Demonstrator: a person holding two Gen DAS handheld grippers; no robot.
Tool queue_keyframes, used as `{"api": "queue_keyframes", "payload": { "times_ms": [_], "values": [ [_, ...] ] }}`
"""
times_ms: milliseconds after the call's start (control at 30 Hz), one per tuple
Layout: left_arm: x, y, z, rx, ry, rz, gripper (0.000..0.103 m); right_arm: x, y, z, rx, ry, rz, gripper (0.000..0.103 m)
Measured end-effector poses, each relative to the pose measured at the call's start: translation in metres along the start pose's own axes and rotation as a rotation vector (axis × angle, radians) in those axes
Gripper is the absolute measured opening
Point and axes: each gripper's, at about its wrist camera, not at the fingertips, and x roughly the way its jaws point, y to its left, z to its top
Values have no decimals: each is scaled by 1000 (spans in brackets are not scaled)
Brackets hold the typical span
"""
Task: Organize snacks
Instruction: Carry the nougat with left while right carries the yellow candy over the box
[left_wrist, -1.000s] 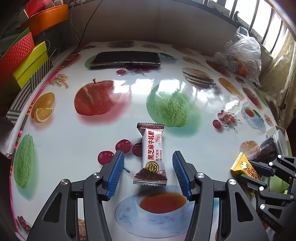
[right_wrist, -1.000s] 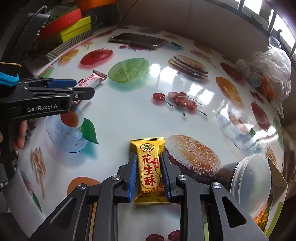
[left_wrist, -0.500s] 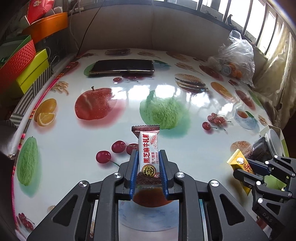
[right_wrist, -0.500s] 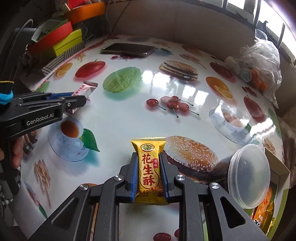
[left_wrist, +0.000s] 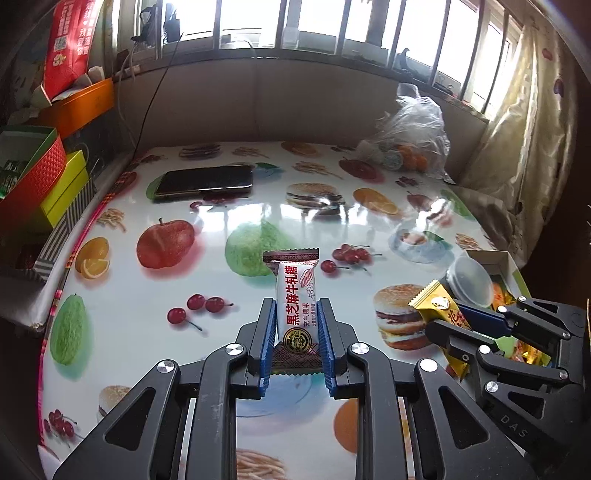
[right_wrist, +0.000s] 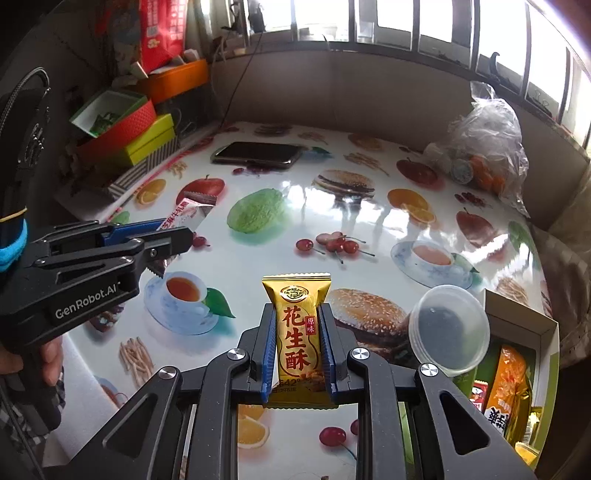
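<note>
Your left gripper clamps the white-and-brown candy bar above the glossy fruit-printed table. Only the right view shows your right gripper pinching the yellow peanut-crisp packet upright, lifted near the open snack box.

- The left gripper has its blue-padded fingers drawn in on a white candy wrapper, which points to 12 o'clock.
- The right gripper clamps a yellow candy wrapper between its fingers, also pointing to 12 o'clock.
- From the left camera the right gripper sits at 4 o'clock.
- From the right camera the left gripper sits at 9 o'clock, with a bare hand on its handle.
</note>
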Motion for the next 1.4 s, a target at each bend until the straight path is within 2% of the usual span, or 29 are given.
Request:
{"api": "queue_keyframes", "payload": {
  "times_ms": [367, 767, 1033, 1400],
  "values": [
    [-21, -68, -4, 85, -20, -87, 23, -59, -42, -26, 85, -69, -74, 20],
    [-28, -138, -10, 183, -16, -158, 23, -99, -97, -57, 186, -99, -151, 20],
    [-23, -179, -15, 232, 5, -213, 23, -109, -133, -77, 253, -80, -208, 20],
    [-4, -227, -30, 304, 66, -258, 23, -105, -180, -103, 328, -40, -242, 20]
  ]
}}
